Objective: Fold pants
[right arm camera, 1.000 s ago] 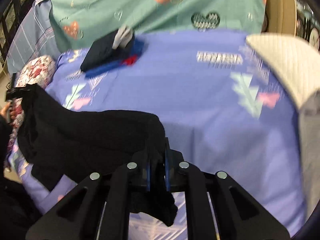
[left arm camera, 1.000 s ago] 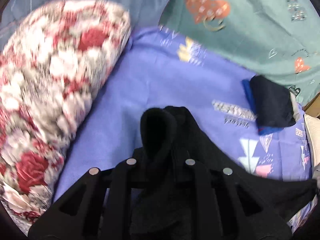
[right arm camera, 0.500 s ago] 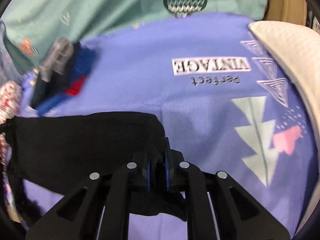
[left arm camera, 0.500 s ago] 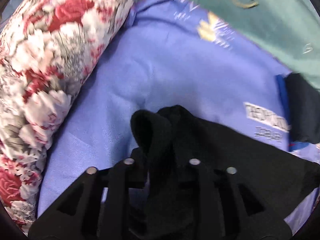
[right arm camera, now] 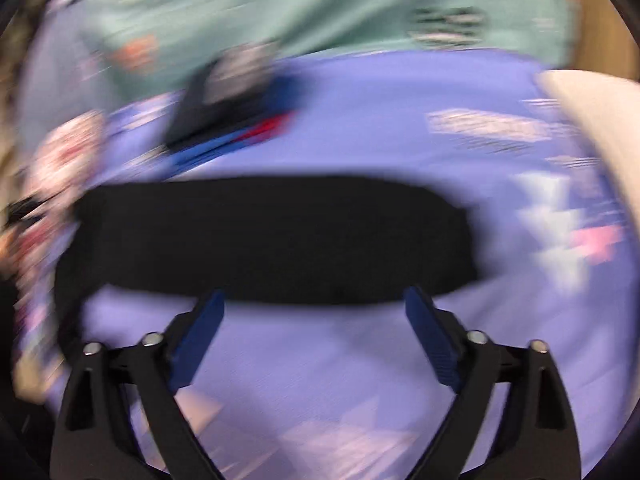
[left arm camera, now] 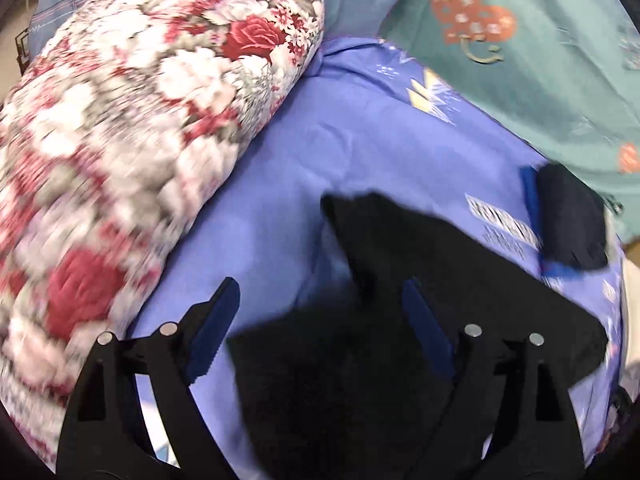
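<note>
Left gripper (left arm camera: pixel 320 296) jaws opening, blue pads clear of black pants (left arm camera: pixel 420 280) lying between them on purple bedsheet (left arm camera: pixel 360 152). Floral pillow (left arm camera: pixel 132 152) along sheet's left edge; folded dark garment (left arm camera: pixel 568 220) near right edge; teal cover (left arm camera: pixel 540 60) beyond.

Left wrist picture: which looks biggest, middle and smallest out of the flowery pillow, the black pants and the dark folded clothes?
1. Flowery pillow, though it lies near the camera.
2. Black pants.
3. Dark folded clothes, farthest away, so perhaps not truly smallest.
</note>
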The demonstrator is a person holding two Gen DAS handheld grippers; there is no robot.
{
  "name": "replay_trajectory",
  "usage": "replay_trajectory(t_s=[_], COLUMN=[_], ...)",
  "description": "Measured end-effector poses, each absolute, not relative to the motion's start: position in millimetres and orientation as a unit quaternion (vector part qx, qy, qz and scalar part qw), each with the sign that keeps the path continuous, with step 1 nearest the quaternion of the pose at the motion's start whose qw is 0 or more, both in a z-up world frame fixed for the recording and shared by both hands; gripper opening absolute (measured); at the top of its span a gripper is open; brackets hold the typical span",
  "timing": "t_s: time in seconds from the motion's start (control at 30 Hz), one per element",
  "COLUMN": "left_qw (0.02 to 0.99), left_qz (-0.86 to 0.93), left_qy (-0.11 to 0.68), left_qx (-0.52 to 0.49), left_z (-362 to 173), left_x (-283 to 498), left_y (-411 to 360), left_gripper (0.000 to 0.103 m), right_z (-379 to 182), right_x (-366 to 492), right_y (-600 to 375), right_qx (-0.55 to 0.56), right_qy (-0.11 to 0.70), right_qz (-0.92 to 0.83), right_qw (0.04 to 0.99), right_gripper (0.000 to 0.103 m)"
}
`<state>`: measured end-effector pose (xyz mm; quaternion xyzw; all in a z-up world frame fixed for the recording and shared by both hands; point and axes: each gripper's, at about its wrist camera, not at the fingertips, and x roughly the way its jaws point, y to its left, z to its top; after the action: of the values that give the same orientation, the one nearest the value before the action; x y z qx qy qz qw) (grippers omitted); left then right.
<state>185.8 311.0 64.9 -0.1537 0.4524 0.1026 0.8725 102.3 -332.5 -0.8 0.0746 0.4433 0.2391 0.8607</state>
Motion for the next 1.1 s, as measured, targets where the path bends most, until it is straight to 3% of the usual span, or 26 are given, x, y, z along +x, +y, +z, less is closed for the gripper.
replay_trajectory(t_s=[0.2, 0.47, 0.53, 0.57, 0.8, 0.87, 1.0, 1.07, 1.1], left_qw=[0.861, 0.819, 0.812, 0.815, 0.823, 0.823, 0.817, 0.817, 0.82], left_qz=[0.08, 0.076, 0.074, 0.077, 0.061, 0.059, 0.066, 0.074, 0.078], left_qy=[0.462, 0.506, 0.512, 0.51, 0.491, 0.49, 0.486, 0.485, 0.481], left_qx=[-0.197, -0.26, -0.268, -0.265, -0.279, -0.282, -0.302, -0.305, -0.299], left_z=[45.7, -38.5, -48.4, -49.2, -43.8, -42.2, -46.4, -50.9, -50.7], left_x=[95.7, 58.0, 60.0, 61.6, 72.9, 75.4, 87.9, 97.0, 100.8], left_y=[307.7, 305.4, 303.0, 300.9, 292.7, 293.4, 296.0, 297.7, 297.2], left_gripper=[0.087, 0.087, 0.087, 0.088, 0.088, 0.088, 0.089, 0.091, 0.091], right_z=[-33.0, -66.7, -67.5, -65.8, 29.4, 71.2, 122.3, 112.3, 99.9], right_x=[21.7, 14.3, 19.9, 23.9, 16.6, 4.3, -17.1, -14.8, -14.8], right_y=[-222.6, -145.9, -140.9, -143.5, -227.8, -262.5, -312.3, -319.4, -320.7], right_qx=[0.046, 0.019, 0.018, 0.038, 0.135, 0.141, 0.13, 0.11, 0.104], right_qy=[0.475, 0.495, 0.506, 0.514, 0.381, 0.318, 0.258, 0.306, 0.324], right_qz=[0.405, 0.407, 0.403, 0.408, 0.382, 0.359, 0.303, 0.289, 0.27], right_qw=[0.78, 0.767, 0.763, 0.754, 0.831, 0.866, 0.908, 0.901, 0.901], right_gripper=[0.094, 0.091, 0.045, 0.008, 0.006, 0.0, 0.003, 0.042, 0.08])
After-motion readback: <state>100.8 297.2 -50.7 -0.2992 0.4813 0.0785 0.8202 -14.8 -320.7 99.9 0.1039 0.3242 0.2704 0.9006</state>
